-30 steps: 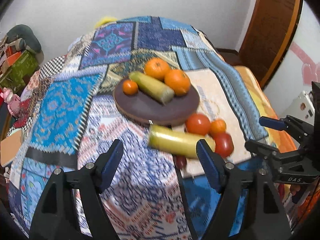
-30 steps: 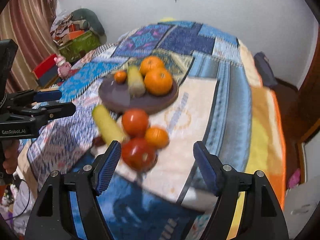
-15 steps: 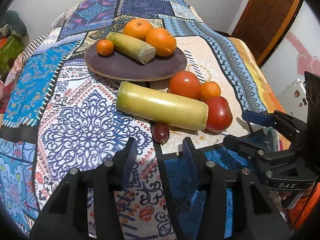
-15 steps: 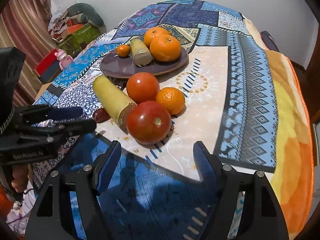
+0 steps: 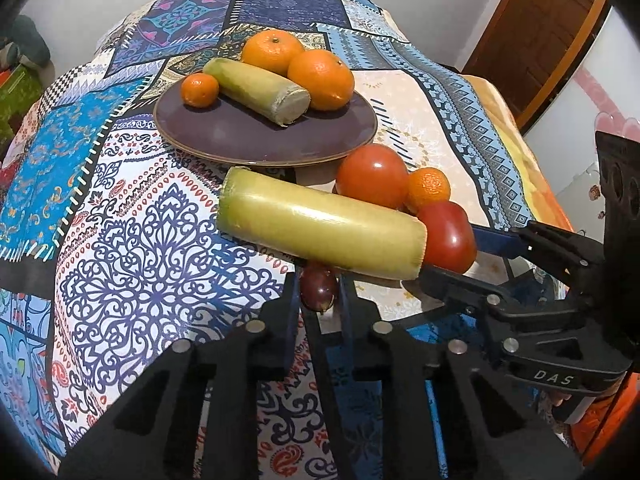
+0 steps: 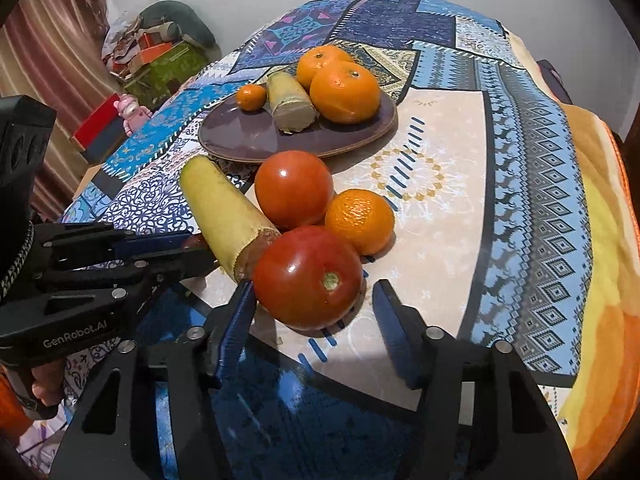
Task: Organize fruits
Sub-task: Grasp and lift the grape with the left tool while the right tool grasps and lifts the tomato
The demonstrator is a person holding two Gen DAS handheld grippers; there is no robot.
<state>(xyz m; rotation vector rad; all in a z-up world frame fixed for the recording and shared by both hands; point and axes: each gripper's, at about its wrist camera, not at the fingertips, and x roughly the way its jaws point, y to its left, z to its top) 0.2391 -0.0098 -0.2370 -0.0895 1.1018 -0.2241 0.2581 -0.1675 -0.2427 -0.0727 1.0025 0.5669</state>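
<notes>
A brown plate (image 5: 248, 140) (image 6: 256, 136) holds two oranges, a small mandarin and a short yellow-green stalk. Beside it on the cloth lie a long yellow-green stalk (image 5: 320, 228) (image 6: 224, 208), two tomatoes (image 6: 294, 188) (image 6: 308, 276), a mandarin (image 6: 360, 220) and a small dark red fruit (image 5: 318, 286). My left gripper (image 5: 318, 284) is shut on the dark red fruit, just under the long stalk. My right gripper (image 6: 312, 300) is open, its fingers on either side of the near tomato.
The patchwork cloth (image 6: 500, 128) covers a rounded table that drops off at the near and right edges. A wooden door (image 5: 540, 28) stands to the right. Boxes and a pink toy (image 6: 132, 108) sit on the floor to the left.
Both grippers moved forward and down to the loose fruit. My left gripper closed from open onto the dark red fruit. My right gripper came up around the near tomato.
</notes>
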